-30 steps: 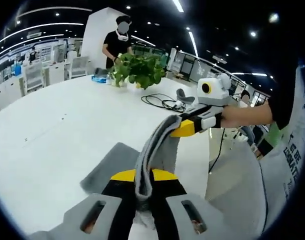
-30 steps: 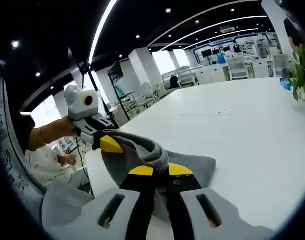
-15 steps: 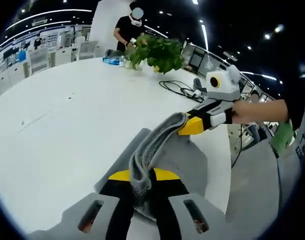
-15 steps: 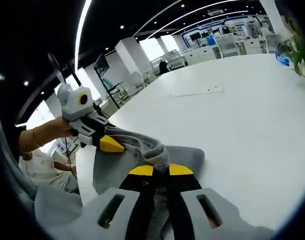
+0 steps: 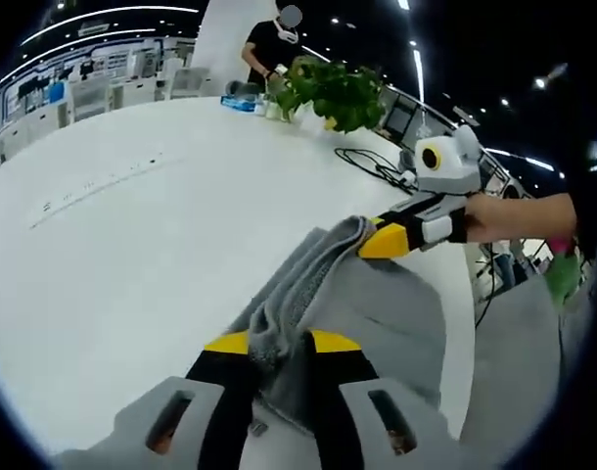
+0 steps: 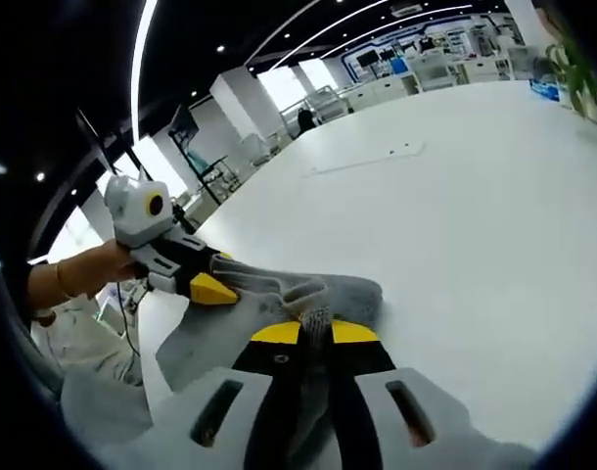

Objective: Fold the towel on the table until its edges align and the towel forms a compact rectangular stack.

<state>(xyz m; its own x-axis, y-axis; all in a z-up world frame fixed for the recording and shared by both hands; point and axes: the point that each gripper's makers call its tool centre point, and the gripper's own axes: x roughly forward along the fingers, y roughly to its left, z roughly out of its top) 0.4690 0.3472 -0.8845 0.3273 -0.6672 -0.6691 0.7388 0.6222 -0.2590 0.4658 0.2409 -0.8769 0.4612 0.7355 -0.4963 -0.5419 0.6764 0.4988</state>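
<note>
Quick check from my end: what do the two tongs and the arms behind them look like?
Both tongs have grey bodies with slotted cut-outs, black jaws and yellow tips: left tongs, right tongs. Seen from the side, each carries a white box ringed in yellow. A thin bracelet sits on one wrist.

towel (image 5: 318, 284): you see plain grey
table (image 5: 132, 235): white
your left gripper (image 5: 279, 343): yellow tips, black jaws
plant (image 5: 333, 93): green

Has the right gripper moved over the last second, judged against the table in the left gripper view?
Yes. The right gripper, shut on the towel, has come down and forward, nearer the white table, and the towel's lifted edge hangs lower.
</note>
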